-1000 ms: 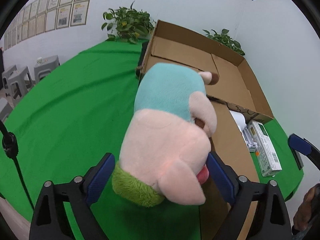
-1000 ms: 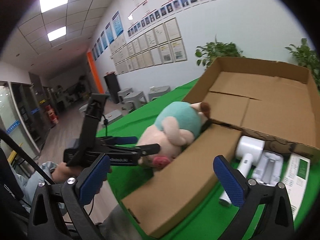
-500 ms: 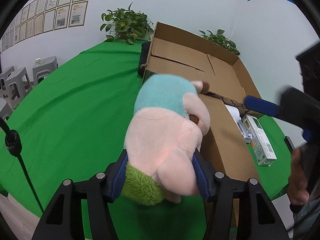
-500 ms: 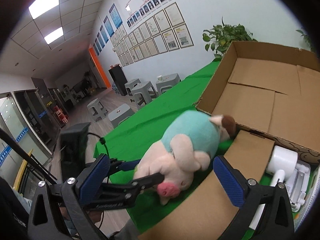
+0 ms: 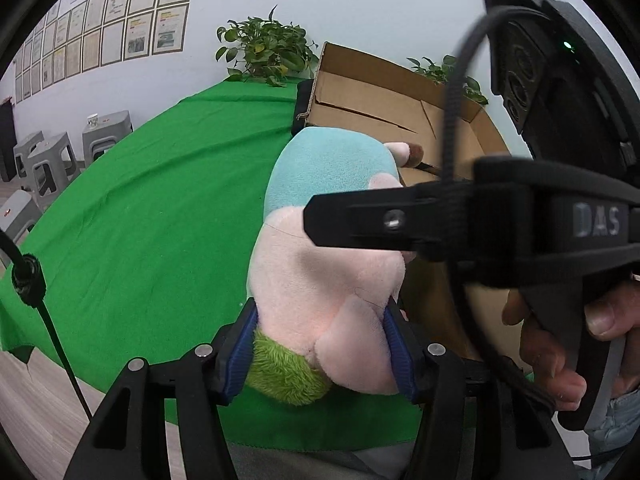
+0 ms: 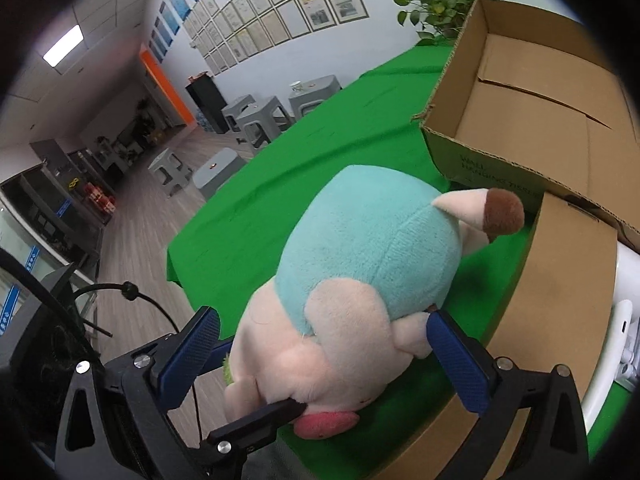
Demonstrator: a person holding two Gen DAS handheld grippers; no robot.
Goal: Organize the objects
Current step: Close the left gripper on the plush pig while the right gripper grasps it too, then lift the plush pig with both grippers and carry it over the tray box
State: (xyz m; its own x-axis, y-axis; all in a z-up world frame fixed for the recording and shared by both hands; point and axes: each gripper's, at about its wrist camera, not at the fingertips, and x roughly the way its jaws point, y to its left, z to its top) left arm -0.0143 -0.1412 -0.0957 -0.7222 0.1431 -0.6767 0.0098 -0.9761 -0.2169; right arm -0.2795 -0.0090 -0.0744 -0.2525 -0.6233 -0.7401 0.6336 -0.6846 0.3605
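Plush pig, pink w/ teal body, brown-tipped foot & green tuft at head end, lies on its side on green cloth just beside open cardboard box.

Fuzzy plush pig toy, matt green cloth table cover, matt corrugated cardboard box

Plush pig lying beside cardboard box

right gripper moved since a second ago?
Yes. The right gripper has come in from over the cardboard box flap to straddle the plush pig, which the left gripper, jaws just closed, grips.
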